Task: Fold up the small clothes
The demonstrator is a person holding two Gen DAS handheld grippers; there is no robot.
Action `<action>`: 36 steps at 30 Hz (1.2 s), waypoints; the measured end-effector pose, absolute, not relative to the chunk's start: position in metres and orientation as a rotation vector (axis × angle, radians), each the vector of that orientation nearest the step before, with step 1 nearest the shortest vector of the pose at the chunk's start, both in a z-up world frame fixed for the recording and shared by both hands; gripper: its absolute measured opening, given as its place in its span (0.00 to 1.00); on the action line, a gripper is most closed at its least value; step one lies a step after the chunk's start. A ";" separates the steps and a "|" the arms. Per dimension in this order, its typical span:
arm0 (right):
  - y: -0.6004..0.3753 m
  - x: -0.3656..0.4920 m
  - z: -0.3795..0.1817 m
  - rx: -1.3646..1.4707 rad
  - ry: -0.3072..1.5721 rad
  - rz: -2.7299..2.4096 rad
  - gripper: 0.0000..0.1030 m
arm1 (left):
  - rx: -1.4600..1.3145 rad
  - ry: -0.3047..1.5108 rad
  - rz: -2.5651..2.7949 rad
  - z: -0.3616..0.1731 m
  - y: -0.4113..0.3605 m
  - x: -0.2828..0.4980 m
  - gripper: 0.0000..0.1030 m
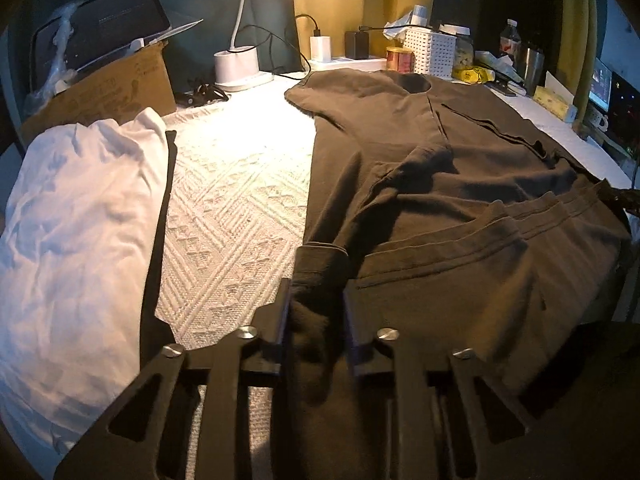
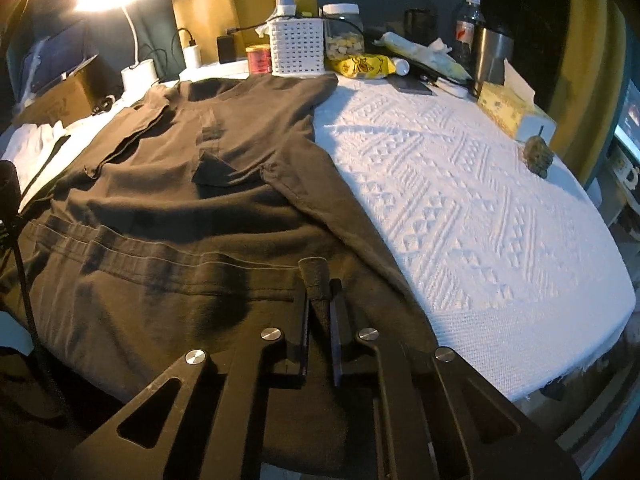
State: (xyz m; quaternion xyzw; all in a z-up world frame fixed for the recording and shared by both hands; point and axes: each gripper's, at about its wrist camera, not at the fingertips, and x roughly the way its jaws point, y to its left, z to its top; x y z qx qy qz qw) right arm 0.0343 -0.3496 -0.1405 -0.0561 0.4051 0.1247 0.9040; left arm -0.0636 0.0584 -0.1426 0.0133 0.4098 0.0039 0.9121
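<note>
A dark brown T-shirt lies spread on the white textured table cover, collar at the far end, sides folded inward, its hem band drawn up in a ridge near me. It also shows in the right wrist view. My left gripper is shut on a bunch of the shirt's near left corner. My right gripper is shut on a pinch of the shirt's near right edge, which sticks up between the fingers.
A folded white garment lies at the left. A cardboard box, lamp base, chargers, white basket, jar, bottle, steel tumbler and tissue box line the far edge. A small dark lump sits at right.
</note>
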 end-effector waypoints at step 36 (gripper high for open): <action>-0.370 0.035 -0.071 -0.021 0.669 0.276 0.09 | 0.110 0.613 0.023 -0.065 0.064 -0.058 0.04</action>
